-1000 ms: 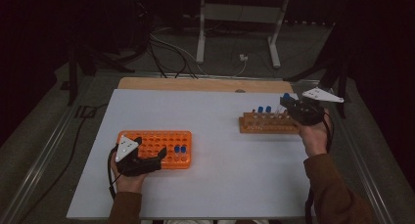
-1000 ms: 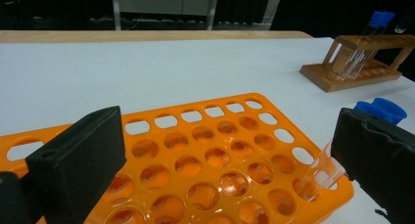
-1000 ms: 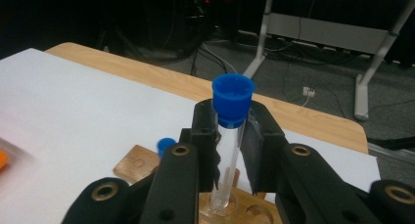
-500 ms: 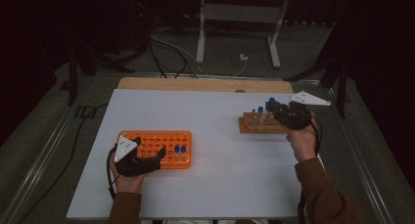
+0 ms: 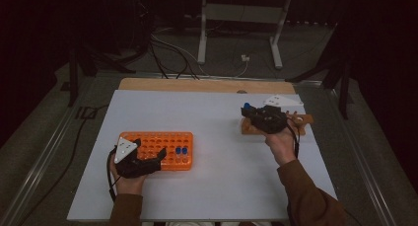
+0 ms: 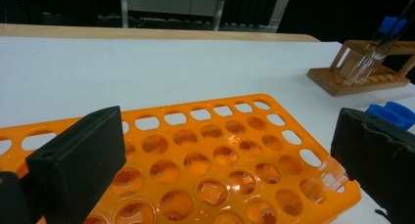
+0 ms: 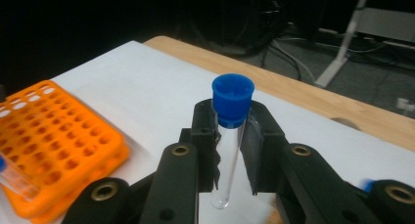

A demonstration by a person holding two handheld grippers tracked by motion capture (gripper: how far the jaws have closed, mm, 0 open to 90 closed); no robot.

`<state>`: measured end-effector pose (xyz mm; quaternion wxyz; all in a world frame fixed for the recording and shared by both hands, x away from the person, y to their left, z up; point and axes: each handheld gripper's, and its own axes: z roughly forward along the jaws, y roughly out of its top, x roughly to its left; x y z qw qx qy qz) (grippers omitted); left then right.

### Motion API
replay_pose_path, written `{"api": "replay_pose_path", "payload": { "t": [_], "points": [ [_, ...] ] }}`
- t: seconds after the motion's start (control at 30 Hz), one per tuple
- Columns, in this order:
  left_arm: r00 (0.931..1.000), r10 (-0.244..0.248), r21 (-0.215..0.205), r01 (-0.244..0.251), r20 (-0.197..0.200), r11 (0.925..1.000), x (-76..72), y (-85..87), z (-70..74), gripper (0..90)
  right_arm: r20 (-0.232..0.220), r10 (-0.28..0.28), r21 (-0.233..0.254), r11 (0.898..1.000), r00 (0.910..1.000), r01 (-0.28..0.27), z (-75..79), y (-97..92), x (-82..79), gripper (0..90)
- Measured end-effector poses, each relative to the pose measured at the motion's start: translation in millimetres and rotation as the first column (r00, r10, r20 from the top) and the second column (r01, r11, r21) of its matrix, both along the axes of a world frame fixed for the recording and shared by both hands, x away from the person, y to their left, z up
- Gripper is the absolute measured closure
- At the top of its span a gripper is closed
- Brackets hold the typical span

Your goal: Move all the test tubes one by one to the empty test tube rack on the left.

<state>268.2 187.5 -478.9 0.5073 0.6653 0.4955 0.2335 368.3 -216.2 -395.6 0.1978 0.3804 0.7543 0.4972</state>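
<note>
A: Start with the tube (image 7: pixel 229 141). Why is it gripped just under the cap (image 7: pixel 233 100)?

B: I'd judge it's so the clear glass body hangs free below the pads and can drop into a hole without the jaws fouling a rack. The right gripper (image 7: pixel 230 136) has its jaws clamped on the tube from both sides, near the top.

A: And its axis?

B: In the right gripper view the long axis runs close to upright, cap toward twelve o'clock, rounded bottom toward six. It leans only slightly. In the high view the blue cap (image 5: pixel 247 107) peeks out at about ten o'clock from the right gripper (image 5: pixel 263 118).

A: Where is it over the table (image 5: pixel 217 186)?

B: Lifted above the wooden rack (image 5: pixel 300 121), at the table's three o'clock side, not seated in it as far as I can tell.

A: The orange rack (image 5: pixel 162 143)?

B: Well apart, toward eight o'clock on the table. Two blue-capped tubes (image 5: pixel 181 151) stand in its right end. Likely the destination, given those.

A: And the left gripper (image 5: pixel 143 163)?

B: Its jaws stand apart, straddling the orange rack (image 6: pixel 205 160) in the left gripper view, holding nothing. I'd say it's placed there to steady that rack. The wooden rack (image 6: pixel 362 72) shows far off at two o'clock there.
</note>
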Motion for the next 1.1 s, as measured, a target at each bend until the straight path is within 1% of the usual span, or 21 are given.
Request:
{"api": "replay_pose_path", "payload": {
  "t": [0.17,0.23,0.33,0.43,0.57,0.67,0.73,0.8,0.87,0.93,1.0,1.03,1.1],
  "points": [
    [1.0,-0.002,0.001,0.002,0.003,1.0,0.5,-2.1,-0.1,0.9,-0.004,0.046,0.008,0.999,0.999,-0.045,0.2,21.2,-1.5,77.2],
    [1.0,0.004,-0.002,-0.004,0.006,1.0,2.0,-4.1,0.8,0.9,-0.004,0.062,0.003,0.998,0.9981,-0.062,0.6,29.1,-1.9,77.2],
    [0.9999,0.001,0.006,-0.002,0.015,1.0,5.8,-6.5,6.3,0.9,-0.016,0.084,0.006,0.996,0.9964,-0.083,0.4,40.1,-1.6,77.2],
    [0.9992,-0.006,0.007,0.006,0.039,1.0,9.0,-10.0,15.2,0.9,-0.018,0.107,0.003,0.994,0.9941,-0.107,0.9,51.9,-1.5,77.2],
    [0.9979,-0.043,0.032,0.041,0.049,0.9987,15.8,-16.3,25.7,1.7,-0.019,0.137,0.003,0.991,0.9904,-0.137,2.0,67.3,-2.0,77.2],
    [0.9957,-0.072,0.03,0.07,0.058,0.9971,21.8,-20.8,32.4,3.3,-0.019,0.155,0.006,0.988,0.9878,-0.155,3.2,78.0,-1.9,77.2],
    [0.9937,-0.095,0.041,0.093,0.059,0.9948,25.6,-25.0,36.6,4.3,-0.019,0.164,0.006,0.986,0.9862,-0.164,4.0,85.0,-1.5,77.2],
    [0.9912,-0.116,0.049,0.113,0.063,0.9923,28.5,-29.4,40.3,4.9,-0.021,0.173,0.005,0.985,0.9847,-0.173,4.7,91.8,-1.4,77.2],
    [0.9884,-0.138,0.048,0.135,0.064,0.9897,31.2,-33.7,43.2,6.0,-0.02,0.182,0.001,0.983,0.9831,-0.182,5.1,98.4,-1.2,77.1],
    [0.9855,-0.158,0.034,0.156,0.063,0.9872,32.9,-39.3,44.5,7.5,-0.02,0.193,-0.005,0.981,0.9809,-0.193,5.0,104.0,-1.4,77.1],
    [0.9818,-0.18,0.038,0.178,0.062,0.9834,34.4,-45.9,44.9,8.7,-0.022,0.206,-0.007,0.979,0.9784,-0.206,4.5,108.6,-1.9,77.1],
    [0.9803,-0.187,0.041,0.185,0.064,0.982,35.1,-48.8,45.0,9.7,-0.023,0.211,-0.009,0.977,0.9772,-0.211,4.1,110.7,-1.9,77.1],
    [0.9777,-0.199,0.049,0.196,0.067,0.9793,37.2,-53.9,45.7,14.7,-0.029,0.22,-0.005,0.975,0.9751,-0.22,4.0,115.2,-2.3,77.1]
  ]
}}
